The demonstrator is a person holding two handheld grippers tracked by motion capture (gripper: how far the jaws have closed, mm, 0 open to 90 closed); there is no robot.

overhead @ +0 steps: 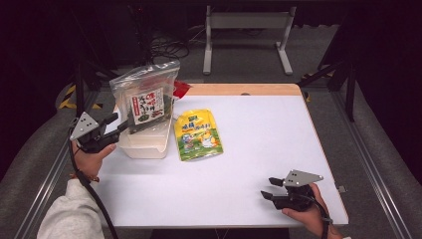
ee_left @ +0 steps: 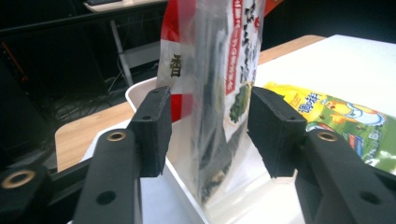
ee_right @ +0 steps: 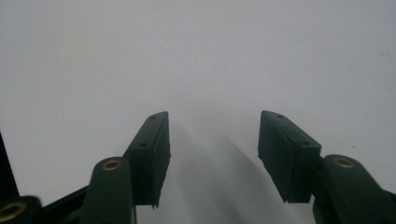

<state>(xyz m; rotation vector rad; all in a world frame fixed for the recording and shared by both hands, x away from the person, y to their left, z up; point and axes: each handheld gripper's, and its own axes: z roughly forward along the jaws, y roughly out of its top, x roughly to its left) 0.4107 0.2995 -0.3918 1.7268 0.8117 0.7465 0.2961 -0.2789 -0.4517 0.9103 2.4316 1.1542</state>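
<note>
A clear bag of dark seaweed with a red-and-white label stands upright in a white bin at the table's left. My left gripper reaches it from the left. In the left gripper view the bag rises between the two pads of the left gripper, which stand apart from it without squeezing, so the gripper is open. A yellow-green pouch lies flat just right of the bin. My right gripper rests low near the front right corner, open over bare table.
A red packet peeks out behind the bag at the table's wooden far edge. The white tabletop stretches between the pouch and the right gripper. A metal stand sits on the floor beyond the table.
</note>
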